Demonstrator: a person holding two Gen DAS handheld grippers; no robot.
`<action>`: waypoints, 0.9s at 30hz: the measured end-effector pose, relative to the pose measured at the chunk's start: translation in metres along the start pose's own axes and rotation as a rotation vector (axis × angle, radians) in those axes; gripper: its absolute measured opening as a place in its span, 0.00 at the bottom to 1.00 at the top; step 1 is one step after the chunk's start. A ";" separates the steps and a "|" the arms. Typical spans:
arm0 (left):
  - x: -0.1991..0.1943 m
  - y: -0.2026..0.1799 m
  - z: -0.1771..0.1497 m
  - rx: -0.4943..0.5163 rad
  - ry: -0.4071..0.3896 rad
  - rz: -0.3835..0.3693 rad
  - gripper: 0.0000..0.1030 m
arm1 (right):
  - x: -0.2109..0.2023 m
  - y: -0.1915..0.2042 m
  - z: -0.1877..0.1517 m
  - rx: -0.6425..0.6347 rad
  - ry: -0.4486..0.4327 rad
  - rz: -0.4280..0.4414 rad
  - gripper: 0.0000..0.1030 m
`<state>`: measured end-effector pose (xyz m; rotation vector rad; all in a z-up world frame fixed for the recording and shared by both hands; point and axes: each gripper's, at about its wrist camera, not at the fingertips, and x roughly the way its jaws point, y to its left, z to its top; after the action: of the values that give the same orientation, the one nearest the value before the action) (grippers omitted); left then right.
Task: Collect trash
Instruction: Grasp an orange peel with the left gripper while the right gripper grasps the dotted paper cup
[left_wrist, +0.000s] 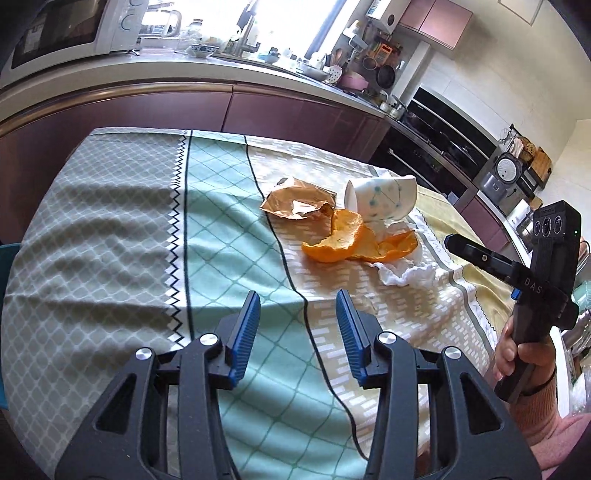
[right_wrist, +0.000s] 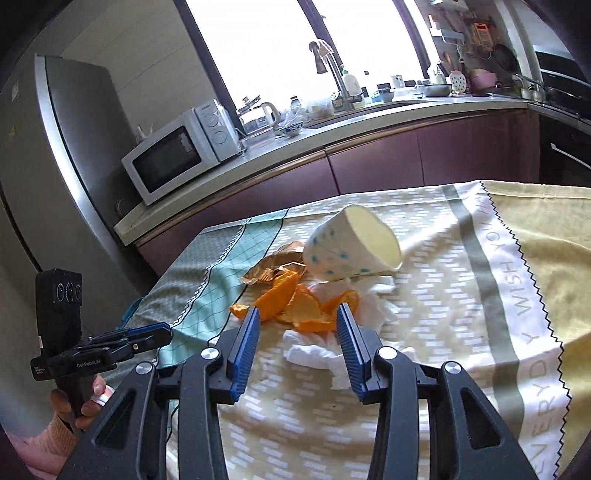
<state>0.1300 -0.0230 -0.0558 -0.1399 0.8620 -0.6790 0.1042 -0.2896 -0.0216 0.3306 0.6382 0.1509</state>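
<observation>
Left gripper (left_wrist: 298, 325): jaws spread, holding nothing. Right gripper (right_wrist: 298, 341): jaws spread, holding nothing. Ahead of both: orange peel (right_wrist: 291, 306), tipped paper cup (right_wrist: 347, 243), wrapper (left_wrist: 295, 203), tissue (right_wrist: 325, 350).

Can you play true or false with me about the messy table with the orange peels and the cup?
1. The paper cup is standing upright. False: it lies tipped on its side.
2. Orange peels lie on the tablecloth next to the cup. True.
3. The left tool is squeezing a peel. False: its jaws are open and hold nothing, short of the pile.
4. A crumpled white tissue lies beside the peels. True.
5. The right tool is open, with the peels just ahead of its fingers. True.
6. The brown wrapper is inside the cup. False: it lies on the cloth beside the cup.
</observation>
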 end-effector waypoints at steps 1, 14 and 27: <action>0.005 -0.003 0.002 0.001 0.009 -0.001 0.40 | 0.001 -0.003 0.002 0.003 -0.005 -0.002 0.40; 0.061 -0.025 0.026 0.019 0.094 0.047 0.41 | 0.044 -0.022 0.041 -0.066 0.018 0.012 0.40; 0.090 -0.036 0.043 0.013 0.123 0.049 0.45 | 0.053 -0.031 0.040 -0.060 0.033 0.063 0.25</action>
<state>0.1850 -0.1116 -0.0730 -0.0657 0.9761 -0.6524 0.1722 -0.3160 -0.0316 0.2908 0.6548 0.2358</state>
